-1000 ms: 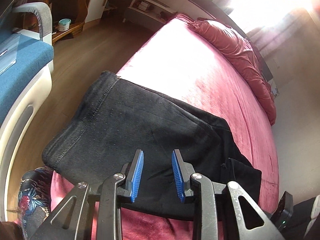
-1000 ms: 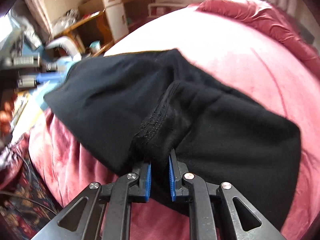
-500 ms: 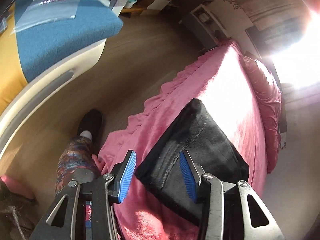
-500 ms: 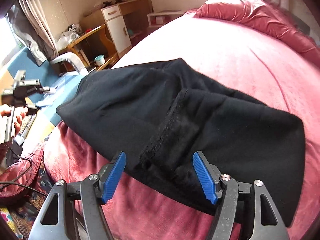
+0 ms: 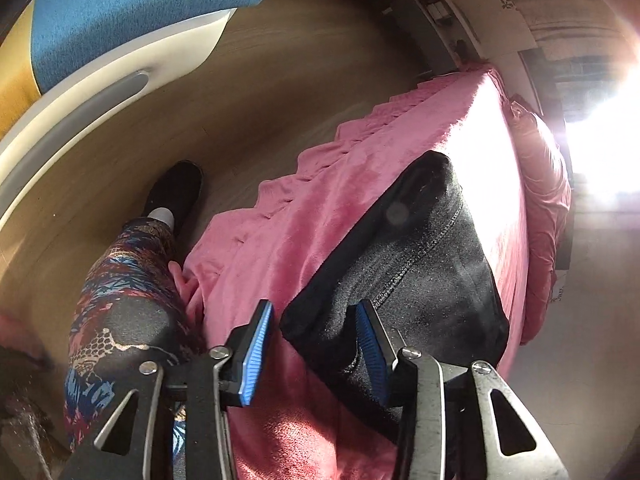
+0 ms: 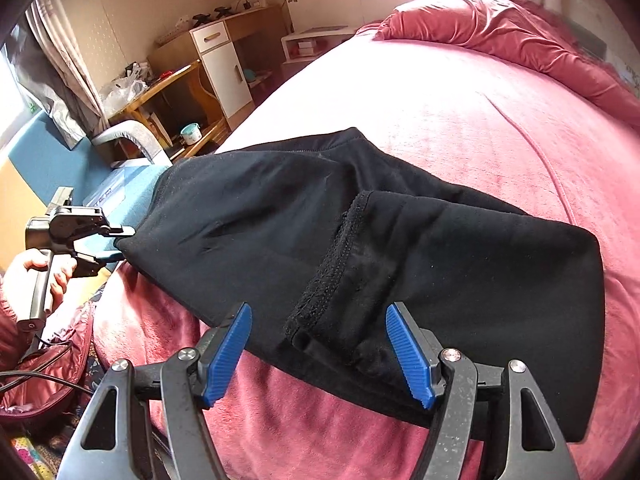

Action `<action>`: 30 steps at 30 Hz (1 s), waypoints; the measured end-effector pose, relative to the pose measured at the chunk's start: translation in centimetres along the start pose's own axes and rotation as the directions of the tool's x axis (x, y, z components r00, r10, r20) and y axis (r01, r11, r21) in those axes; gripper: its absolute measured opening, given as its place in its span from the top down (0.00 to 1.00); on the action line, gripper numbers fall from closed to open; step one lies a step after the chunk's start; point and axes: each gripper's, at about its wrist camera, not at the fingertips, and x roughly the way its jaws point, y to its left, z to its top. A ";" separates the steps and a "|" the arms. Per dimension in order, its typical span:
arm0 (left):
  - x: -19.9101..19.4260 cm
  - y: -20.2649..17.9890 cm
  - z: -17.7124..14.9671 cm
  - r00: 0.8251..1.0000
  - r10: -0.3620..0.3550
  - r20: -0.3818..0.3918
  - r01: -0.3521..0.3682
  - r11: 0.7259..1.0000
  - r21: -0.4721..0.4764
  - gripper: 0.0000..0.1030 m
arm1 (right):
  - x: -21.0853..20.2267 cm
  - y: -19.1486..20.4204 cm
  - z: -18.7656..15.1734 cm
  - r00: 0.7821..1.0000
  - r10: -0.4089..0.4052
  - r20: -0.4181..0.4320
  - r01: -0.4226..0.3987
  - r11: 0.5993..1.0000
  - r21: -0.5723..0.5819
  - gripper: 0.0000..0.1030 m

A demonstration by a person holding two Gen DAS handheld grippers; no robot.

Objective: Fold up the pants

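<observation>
The right gripper (image 6: 320, 354) hangs just above the near edge of the pants (image 6: 360, 240), its ribbed blue pads spread wide and gripping nothing. The left gripper (image 5: 314, 350) is likewise spread apart, its pads straddling a corner of the pants (image 5: 420, 280) without pinching it. The pants are black, soft and fleecy, folded into a rough rectangle with a stitched hem lying across the top layer. They lie on the bed (image 6: 460, 120), near its foot edge, on a plush pink-red blanket.

Only the right wrist view shows the whole folded shape, a rumpled red quilt (image 6: 500, 36) at the head of the bed, and a wooden desk (image 6: 168, 92) with a white cabinet (image 6: 224, 68) beyond the bed. Only the left wrist view shows the wooden floor (image 5: 260, 80) beside the bed, the person's patterned trouser leg (image 5: 120, 300) and a black shoe (image 5: 176, 190).
</observation>
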 end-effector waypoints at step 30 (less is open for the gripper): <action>-0.6 -23.1 -14.4 0.933 -0.258 -0.250 0.355 0.555 0.752 0.87 | 3.2 -0.8 10.7 0.825 0.564 0.019 -0.555 0.805 0.209 0.30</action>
